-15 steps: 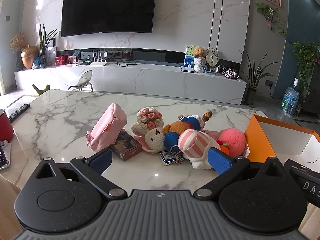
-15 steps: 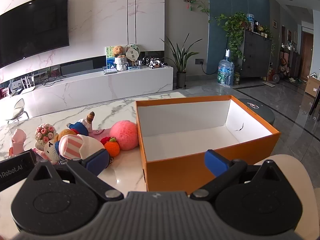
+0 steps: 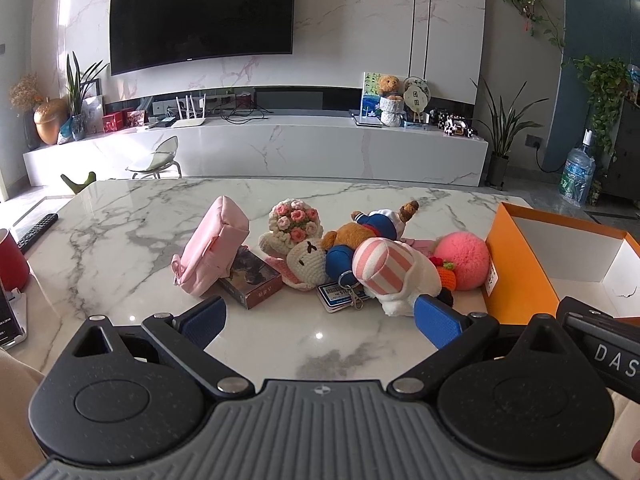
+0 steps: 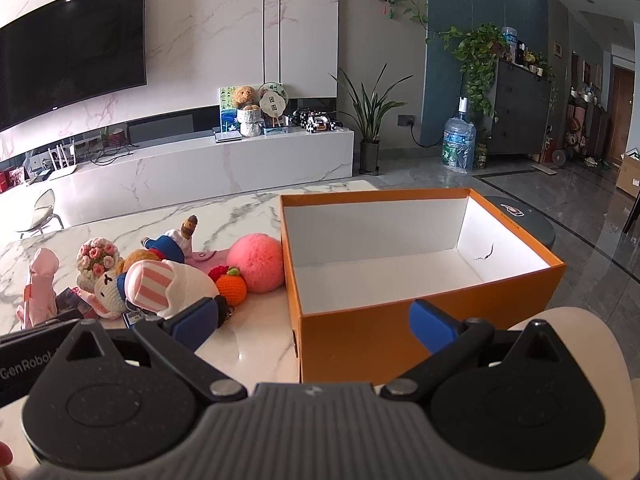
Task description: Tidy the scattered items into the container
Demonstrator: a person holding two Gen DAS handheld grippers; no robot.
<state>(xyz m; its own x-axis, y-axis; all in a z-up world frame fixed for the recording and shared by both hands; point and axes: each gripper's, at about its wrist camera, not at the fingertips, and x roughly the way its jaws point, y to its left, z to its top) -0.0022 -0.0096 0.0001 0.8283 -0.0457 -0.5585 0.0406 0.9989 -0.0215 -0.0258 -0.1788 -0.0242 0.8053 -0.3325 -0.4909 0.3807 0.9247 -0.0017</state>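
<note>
Left gripper (image 3: 319, 318): spread wide, held nothing, low over the counter (image 3: 120, 240).
Right gripper (image 4: 314, 322): spread, empty, before the orange box (image 4: 420, 320).
Toys (image 3: 384, 268): clustered left of the box.

Marble bench (image 3: 120, 232): red cup (image 3: 12, 260) at left edge, black remote (image 3: 38, 232) just beyond it. Behind: wall TV (image 3: 200, 20) above white media console (image 3: 280, 148); router (image 3: 191, 114) and teddy bear (image 3: 389, 85) on console. Water jug (image 4: 458, 142) on floor beside potted plant (image 4: 370, 120).
</note>
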